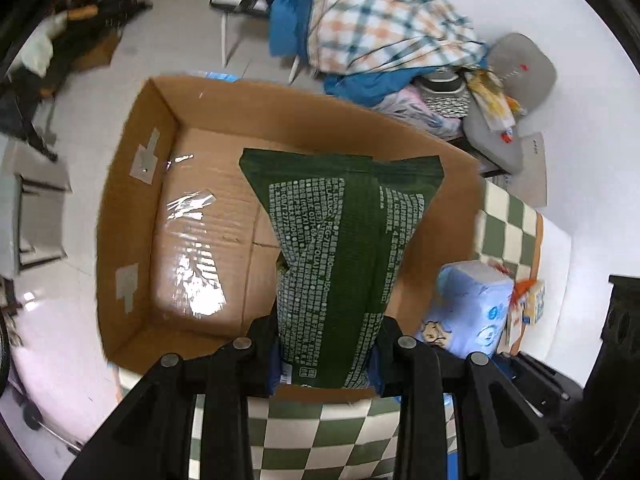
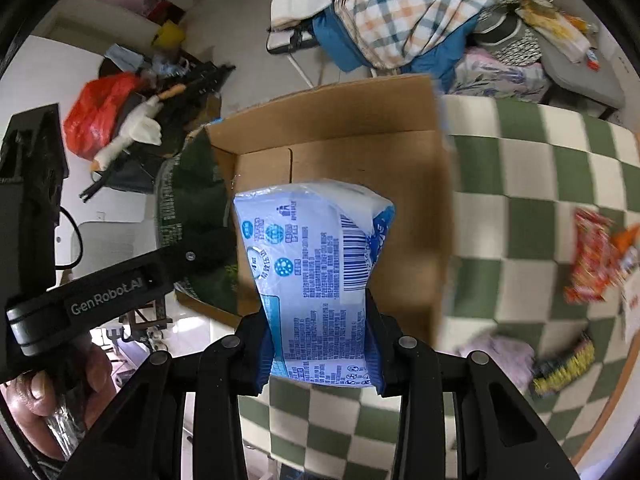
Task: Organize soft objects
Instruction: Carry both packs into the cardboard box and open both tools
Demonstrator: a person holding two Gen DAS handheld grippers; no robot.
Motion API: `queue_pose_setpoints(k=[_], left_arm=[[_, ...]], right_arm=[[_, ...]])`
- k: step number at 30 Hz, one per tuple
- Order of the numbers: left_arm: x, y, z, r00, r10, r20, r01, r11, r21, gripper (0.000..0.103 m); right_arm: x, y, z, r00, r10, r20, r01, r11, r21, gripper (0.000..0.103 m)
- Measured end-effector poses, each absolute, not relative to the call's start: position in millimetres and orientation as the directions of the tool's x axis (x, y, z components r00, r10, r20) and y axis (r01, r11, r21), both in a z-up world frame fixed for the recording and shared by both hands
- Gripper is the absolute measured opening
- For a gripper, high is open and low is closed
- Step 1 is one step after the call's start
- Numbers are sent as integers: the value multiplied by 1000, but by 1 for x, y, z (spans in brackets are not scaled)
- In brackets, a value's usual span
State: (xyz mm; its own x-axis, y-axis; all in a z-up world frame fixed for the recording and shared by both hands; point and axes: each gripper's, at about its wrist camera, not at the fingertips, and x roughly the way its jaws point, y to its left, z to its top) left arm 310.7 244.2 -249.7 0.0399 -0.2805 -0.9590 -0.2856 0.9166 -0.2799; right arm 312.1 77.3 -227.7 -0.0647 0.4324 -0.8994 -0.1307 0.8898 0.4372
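My left gripper [image 1: 326,360] is shut on a dark green soft pack [image 1: 340,248] with white print, held over the open cardboard box [image 1: 132,208]. My right gripper [image 2: 318,348] is shut on a light blue tissue pack [image 2: 312,264], held at the near edge of the same box [image 2: 344,120]. The blue pack also shows in the left wrist view [image 1: 468,304], to the right of the box. The green pack [image 2: 192,208] and the left gripper show at the left of the right wrist view. The box floor is bare apart from tape.
A green-and-white checkered cloth [image 2: 540,184] covers the table. On it lie a red snack bag [image 2: 592,256], a pale purple cloth [image 2: 500,352] and a yellow-black pack [image 2: 564,368]. Behind the box is a pile of plaid bedding [image 1: 384,24] and a grey cushion [image 1: 520,68].
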Motion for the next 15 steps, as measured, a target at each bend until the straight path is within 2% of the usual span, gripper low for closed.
queue_pose_setpoints(k=[8,15], left_arm=[[346,266,-321,-74,-334,-940,-313,902,-296,30],[362,257,-337,-114,-350,-930,-282,909,-308,30]], right_arm=[[362,133,-310,-110,325,-939,-136,931,338,40],[386,146,-344,-109,247,-963,-154,953,261,40]])
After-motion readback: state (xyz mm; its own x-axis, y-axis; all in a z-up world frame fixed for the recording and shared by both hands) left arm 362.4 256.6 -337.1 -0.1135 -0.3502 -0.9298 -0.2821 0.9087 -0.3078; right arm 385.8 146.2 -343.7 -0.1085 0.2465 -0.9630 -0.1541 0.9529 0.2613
